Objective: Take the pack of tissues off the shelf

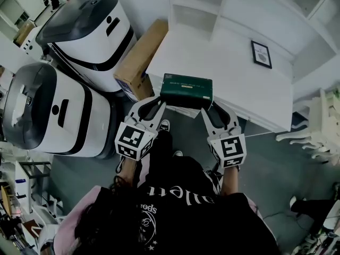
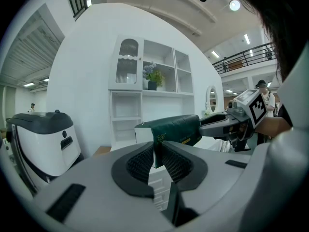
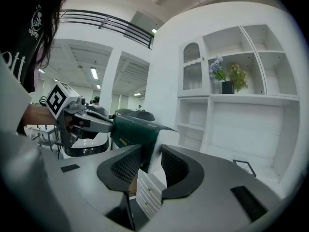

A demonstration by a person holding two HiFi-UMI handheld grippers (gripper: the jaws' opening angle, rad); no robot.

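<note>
**Already off the shelf [image 1: 192,5]**

The pack of tissues [image 1: 187,89] hangs over the front edge of the bench [image 1: 212,62], clear of the shelf behind. The left tool [image 1: 153,106] clamps one end, the right tool [image 1: 215,110] the other. Only setting it down seems left.

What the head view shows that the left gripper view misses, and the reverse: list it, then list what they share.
Only the head view: the cardboard box and the picture frame lying flat on the white counter.
Only the left gripper view: the potted plant in the shelf unit and the oval mirror.
Both: the pack of tissues, gripped at one end by the left gripper and at the other by the right gripper, plus a white machine.
</note>
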